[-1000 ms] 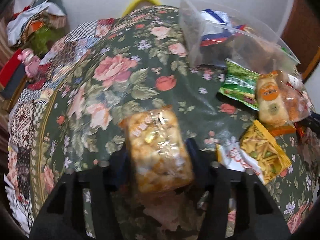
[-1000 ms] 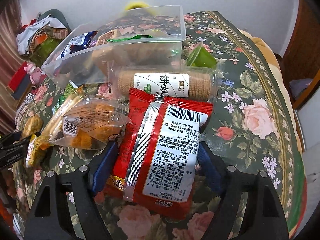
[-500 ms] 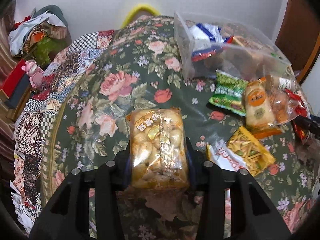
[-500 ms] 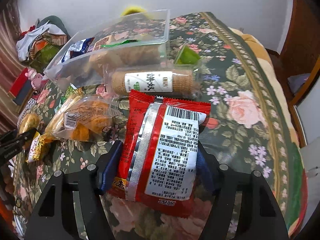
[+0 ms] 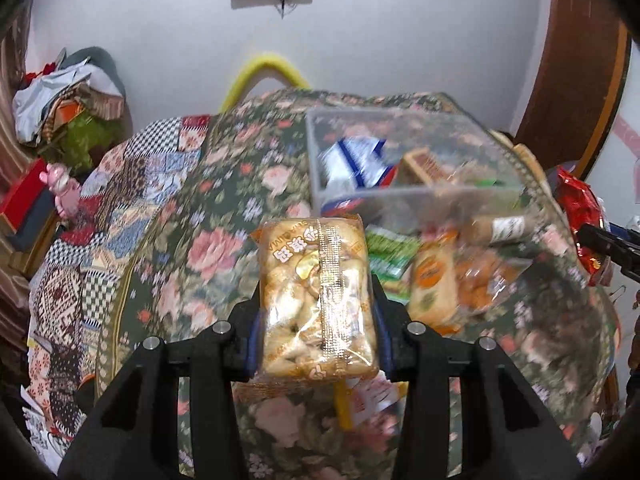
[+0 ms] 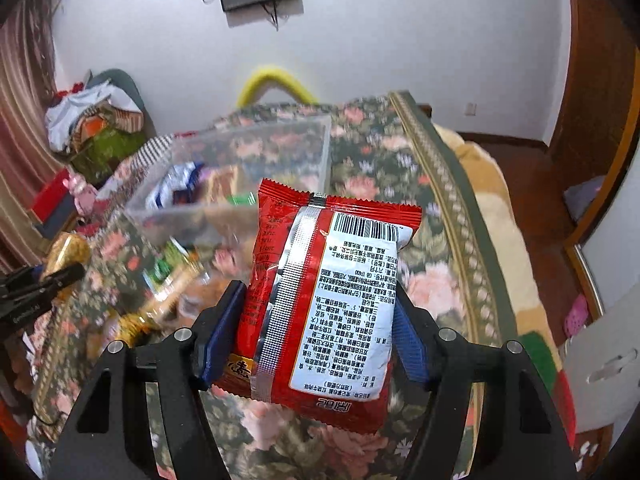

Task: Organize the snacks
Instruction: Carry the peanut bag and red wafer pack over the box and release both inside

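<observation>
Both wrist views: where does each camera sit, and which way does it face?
Left wrist: on the left gripper, facing along its fingers at the golden snack pack it holds, clear bin beyond.
Right wrist: on the right gripper, facing the held red packet.
Shared: the bin, the floral cloth, the wall.

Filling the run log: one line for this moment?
left tongs: shut on clear golden pastry pack | right tongs: shut on red foil packet | both aloft
</observation>
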